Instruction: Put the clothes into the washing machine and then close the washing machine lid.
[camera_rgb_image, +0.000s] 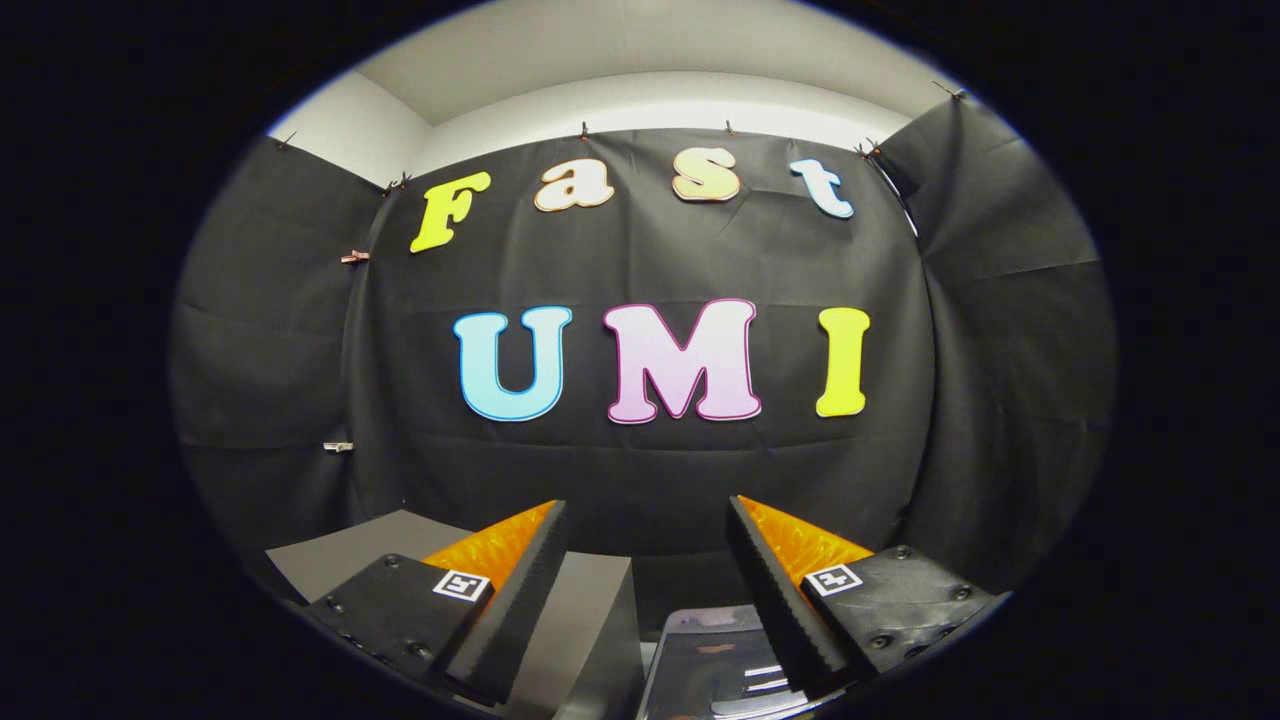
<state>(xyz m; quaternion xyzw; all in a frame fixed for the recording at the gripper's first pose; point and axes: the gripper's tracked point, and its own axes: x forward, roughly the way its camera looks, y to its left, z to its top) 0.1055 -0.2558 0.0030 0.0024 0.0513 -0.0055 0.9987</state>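
Two fingers of your claw (648, 510) stand wide apart and hold nothing, pointing level at the booth's black cloth wall (650, 470). Below the gap between them, nearer your right finger, you see the glossy dark top of the washing machine (715, 665), its lid catching reflections. A grey box-like surface (590, 610) sits just beside it, under your left finger. You have no clothes between the fingers.
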